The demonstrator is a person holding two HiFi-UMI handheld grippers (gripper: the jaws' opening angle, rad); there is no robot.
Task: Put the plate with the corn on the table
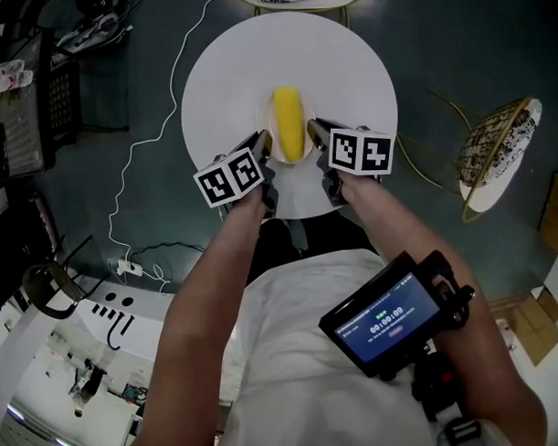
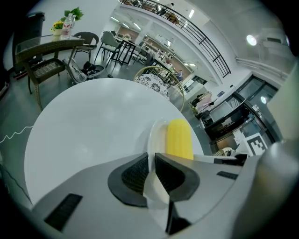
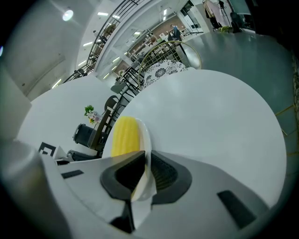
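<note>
Closest in, a dark device with a lit rectangular screen [image 1: 385, 322] sits at the person's right forearm, over a white shirt. Both bare forearms reach forward.

The left hand-held gripper [image 1: 261, 154] carries a white cube with black square markers [image 1: 230, 178]. Seen from its own view, the left hand-held gripper [image 2: 152, 175] has a smooth grey matte body. Its two dark, finely ribbed pads [image 2: 135, 175] are clenched on the thin left rim of the plate [image 2: 154, 140].

The right hand-held gripper [image 1: 317, 138] bears a matching marker cube [image 1: 362, 151]. In its own view, the right hand-held gripper [image 3: 145, 175] is built the same way. Its ribbed pads [image 3: 161, 173] are pinched onto the opposite rim of the plate [image 3: 146, 140].

The plate [image 1: 268, 126] is small, white, glossy and shallow, with an upturned edge. On it lies the corn [image 1: 288, 124], a stubby yellow cob with rounded ends and fine lengthwise rows of kernels [image 2: 179, 139], lying along the plate between the two grippers [image 3: 124, 136].

The plate is at the near part of a round, smooth white surface [image 1: 255, 63]. Whether its base touches the surface cannot be told.

Beyond, the floor [image 1: 456, 47] is dark grey. A thin white cable [image 1: 152, 121] snakes over it at the left. At the right stands a gold wire chair with a patterned round seat [image 1: 496, 150].
</note>
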